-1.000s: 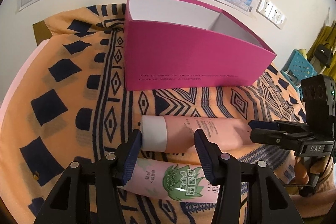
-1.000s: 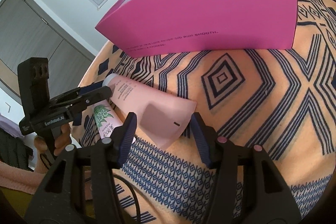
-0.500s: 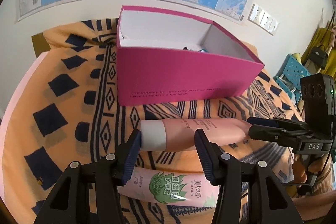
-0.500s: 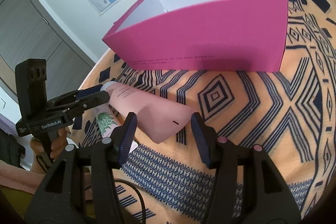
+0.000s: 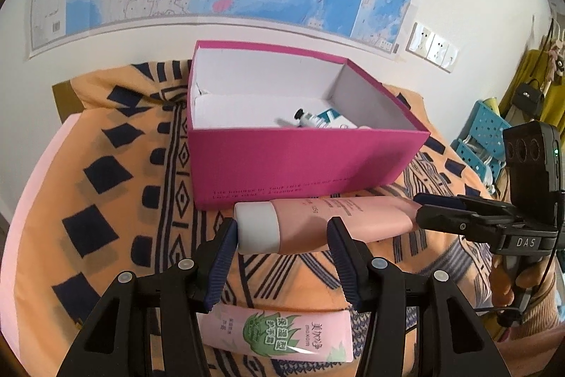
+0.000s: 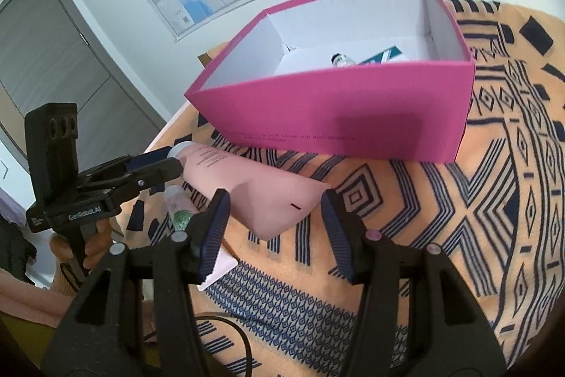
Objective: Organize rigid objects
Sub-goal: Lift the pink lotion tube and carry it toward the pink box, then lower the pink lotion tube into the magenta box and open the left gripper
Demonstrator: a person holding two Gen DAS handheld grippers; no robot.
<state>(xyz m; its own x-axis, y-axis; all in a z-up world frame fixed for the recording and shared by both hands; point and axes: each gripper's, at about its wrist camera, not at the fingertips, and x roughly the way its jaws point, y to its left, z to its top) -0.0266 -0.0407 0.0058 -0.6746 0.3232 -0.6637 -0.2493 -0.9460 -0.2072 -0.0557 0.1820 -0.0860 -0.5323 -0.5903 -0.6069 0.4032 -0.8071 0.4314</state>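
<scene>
Held level between both grippers, long axis running crosswise just short of the pink box (image 5: 303, 161): pink tube (image 5: 317, 225), left gripper (image 5: 282, 257) pinching its white cap end, right gripper (image 6: 272, 232) pinching its flat tail.

You've lifted the pink tube (image 5: 332, 221) up off the blanket (image 5: 116, 186) with both hand-held grippers, and it's now level with the magenta box's (image 5: 300, 161) front wall. From up here you can see inside the box, where a small bottle (image 5: 306, 119) has come into view.
</scene>
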